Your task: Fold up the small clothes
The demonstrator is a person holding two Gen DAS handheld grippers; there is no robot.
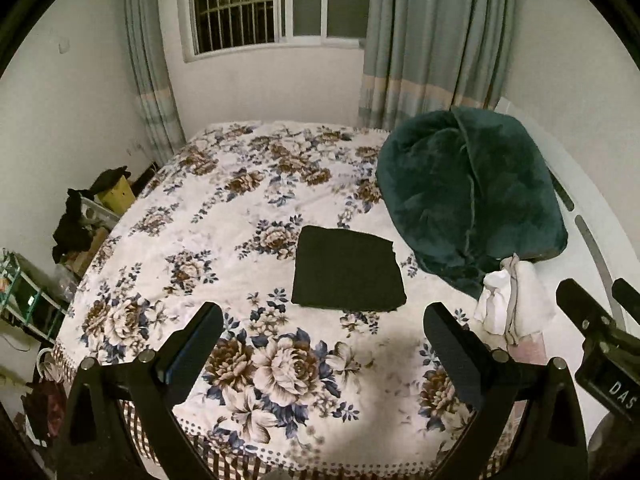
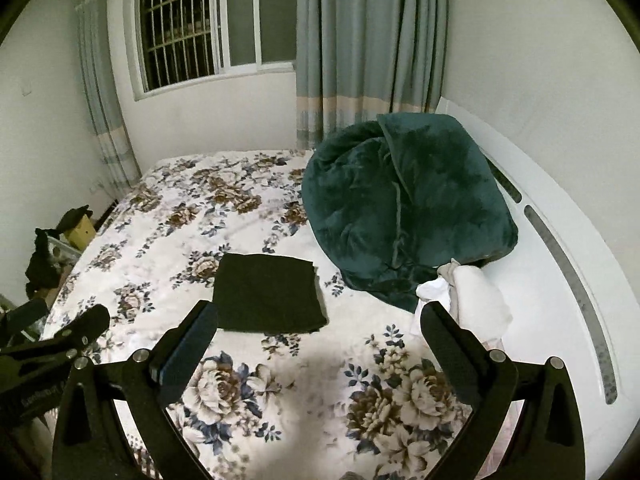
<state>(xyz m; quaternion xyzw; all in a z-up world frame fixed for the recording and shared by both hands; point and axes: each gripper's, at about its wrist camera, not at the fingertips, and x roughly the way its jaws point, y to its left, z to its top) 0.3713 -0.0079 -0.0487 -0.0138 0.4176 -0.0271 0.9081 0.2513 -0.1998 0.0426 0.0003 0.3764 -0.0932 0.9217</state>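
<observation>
A dark garment (image 1: 347, 269), folded into a flat rectangle, lies on the floral bedspread (image 1: 224, 216); it also shows in the right wrist view (image 2: 269, 293). My left gripper (image 1: 323, 320) is open and empty, held above the bed on the near side of the garment. My right gripper (image 2: 319, 319) is open and empty, also above the bed, just short of the garment's near edge. The right gripper shows at the right edge of the left wrist view (image 1: 600, 312). The left gripper shows at the left edge of the right wrist view (image 2: 60, 328).
A dark green plush blanket (image 1: 472, 196) is heaped at the right by the white headboard (image 2: 560, 240). White and grey clothes (image 1: 504, 300) lie in front of it. Clutter and a rack (image 1: 80, 220) stand left of the bed. Curtains and a barred window are behind.
</observation>
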